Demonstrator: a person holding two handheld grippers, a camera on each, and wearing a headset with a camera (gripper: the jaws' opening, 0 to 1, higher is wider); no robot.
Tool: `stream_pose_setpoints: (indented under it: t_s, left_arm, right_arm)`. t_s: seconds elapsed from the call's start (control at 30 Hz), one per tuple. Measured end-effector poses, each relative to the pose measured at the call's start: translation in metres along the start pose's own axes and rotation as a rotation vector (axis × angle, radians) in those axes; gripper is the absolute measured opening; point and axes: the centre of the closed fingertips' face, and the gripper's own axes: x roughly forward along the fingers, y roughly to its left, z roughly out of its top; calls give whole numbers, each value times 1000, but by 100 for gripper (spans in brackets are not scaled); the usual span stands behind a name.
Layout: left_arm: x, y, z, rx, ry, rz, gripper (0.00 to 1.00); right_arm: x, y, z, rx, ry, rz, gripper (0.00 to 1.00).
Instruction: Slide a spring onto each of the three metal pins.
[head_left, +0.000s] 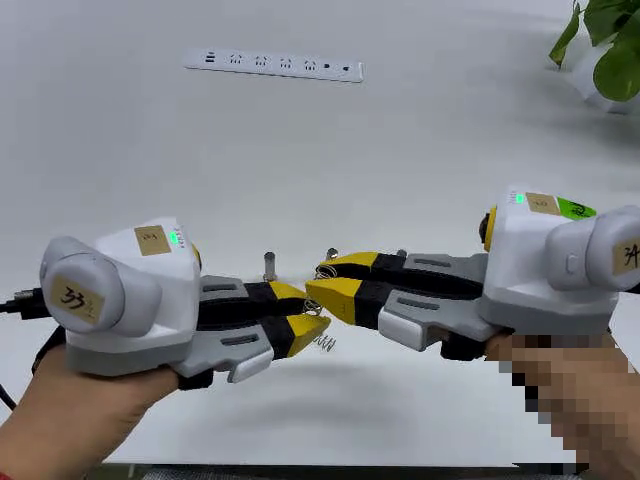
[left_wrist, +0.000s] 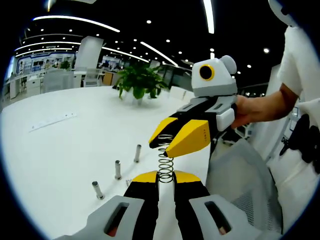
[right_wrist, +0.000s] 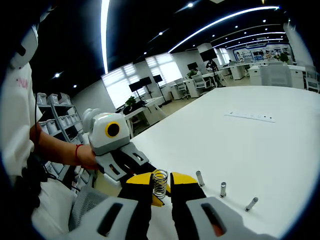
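Observation:
A coil spring (left_wrist: 165, 162) stands up from between the tips of my left gripper (left_wrist: 166, 176), which is shut on its lower end. Its upper end sits between the yellow jaws of my right gripper (left_wrist: 172, 140), which meets it tip to tip. In the right gripper view the spring (right_wrist: 160, 183) is pinched in my right gripper (right_wrist: 161, 180). Both grippers hover just above the white table, left gripper (head_left: 312, 324) and right gripper (head_left: 320, 283). Three bare metal pins (head_left: 270, 265) (head_left: 332, 253) (head_left: 401, 254) stand upright in a row just behind the tips.
A white power strip (head_left: 275, 64) lies at the far side of the table. A potted plant (head_left: 605, 45) stands at the far right corner. The table's front edge (head_left: 350, 466) runs just below the grippers.

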Motion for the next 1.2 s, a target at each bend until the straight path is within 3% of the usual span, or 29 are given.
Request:
stream_pose_setpoints:
  t_s: [0.2,0.33,0.5,0.57,0.9,1.2]
  left_arm:
    - [0,-2,-1,12,11,-8,10]
    - [0,-3,-2,25,21,-16,10]
    - [0,-6,-3,45,33,-29,10]
    - [0,-7,-3,52,36,-35,10]
    - [2,-16,-3,85,55,-74,10]
    - [4,-20,-5,98,54,-100,10]
  right_arm:
    - [-6,1,0,-36,50,38,21]
    - [-13,3,0,-142,138,97,24]
    - [-20,15,-1,-288,278,212,28]
    - [-19,14,-1,-371,328,223,28]
    - [-16,20,-19,-633,583,381,27]
    - [-12,27,-28,-725,690,479,20]
